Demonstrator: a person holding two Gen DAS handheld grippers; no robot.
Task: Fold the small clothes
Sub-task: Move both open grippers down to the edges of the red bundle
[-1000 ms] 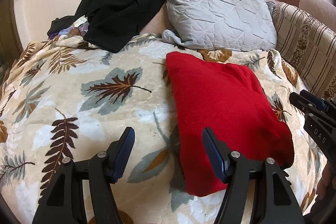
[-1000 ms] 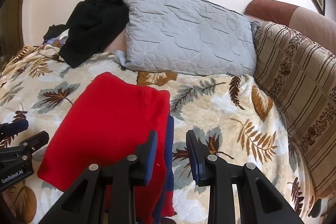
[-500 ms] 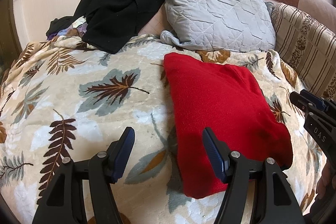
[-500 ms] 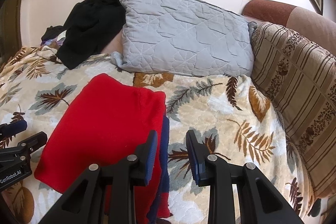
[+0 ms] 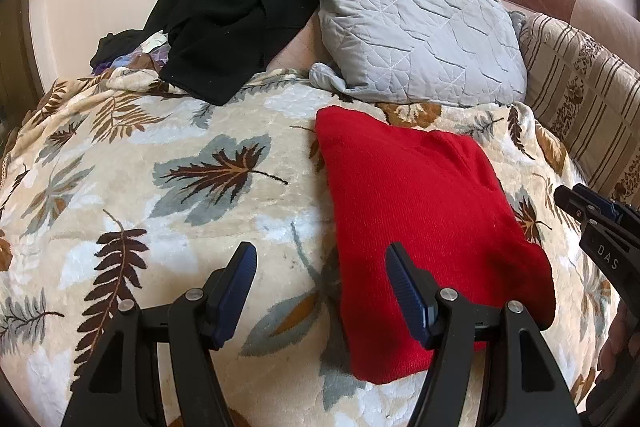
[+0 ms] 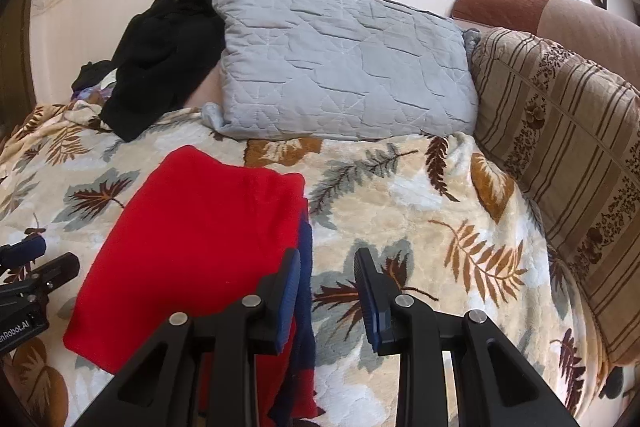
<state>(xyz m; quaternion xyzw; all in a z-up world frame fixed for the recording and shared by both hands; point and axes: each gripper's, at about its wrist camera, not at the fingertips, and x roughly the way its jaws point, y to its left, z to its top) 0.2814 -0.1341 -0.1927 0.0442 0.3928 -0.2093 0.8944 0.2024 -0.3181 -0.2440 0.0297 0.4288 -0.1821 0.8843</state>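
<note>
One red knitted garment was found folded into a flat, roughly rectangular packet with a dark blue layer exposed along its right edge. It was laid on the leaf-patterned blanket, towards the pillow-side edge, not touching it.

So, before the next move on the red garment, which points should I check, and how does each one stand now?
1. Red garment lies folded and flat on the leaf blanket: ok.
2. Left tongs open, nothing between the pads: ok.
3. Right tongs open, nothing between the pads: ok.
4. Edges aligned: not ok, a blue layer sticks out along the garment's right edge in the right wrist view.
5. Space around the garment: ok, the grey pillow and the black clothes lie apart from it, farther back.
6. Whether the fold underneath is even: cannot tell, the lower layers are hidden.
</note>
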